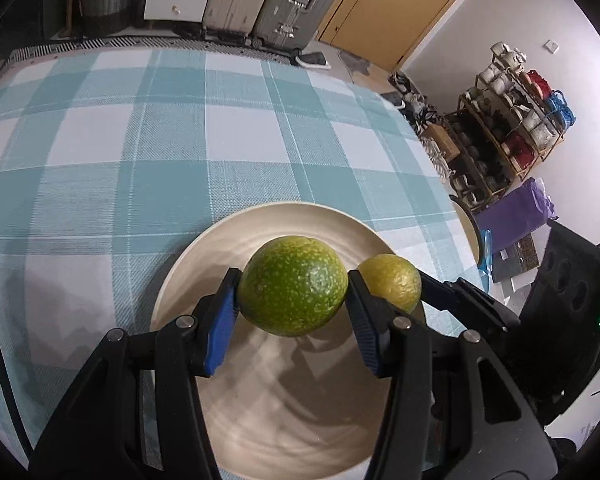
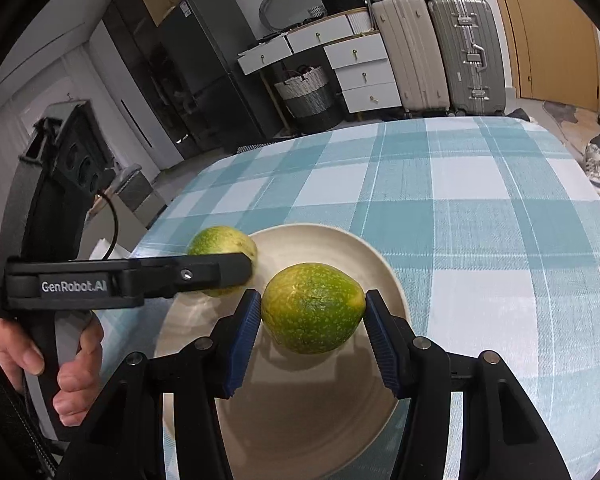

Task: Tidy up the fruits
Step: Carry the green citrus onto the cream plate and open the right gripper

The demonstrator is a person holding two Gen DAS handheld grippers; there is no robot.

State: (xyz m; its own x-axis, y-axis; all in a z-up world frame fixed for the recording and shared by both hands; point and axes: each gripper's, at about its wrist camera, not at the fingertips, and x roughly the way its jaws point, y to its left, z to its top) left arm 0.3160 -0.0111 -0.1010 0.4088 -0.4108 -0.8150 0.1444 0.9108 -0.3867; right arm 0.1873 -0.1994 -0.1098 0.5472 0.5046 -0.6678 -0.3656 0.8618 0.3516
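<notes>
Left wrist view: your left gripper has its jaws about a third open and clamped on a speckled green fruit, blue pads pressed on both flanks, held over the cream plate. At 3 o'clock of it sits a second, yellower green fruit, caught in the right gripper's jaws, partly behind your near finger.

In the right wrist view, your right gripper grips that second fruit the same way, jaws part open and pads tight on its sides, above the plate. At 10 o'clock the left gripper reaches in sideways with its fruit at the plate's rim, your hand wrapped round its handle.

The plate rests on a teal-and-white checked cloth covering the desk. Beyond, at 12 o'clock, stand suitcases, white drawers and a woven basket.
</notes>
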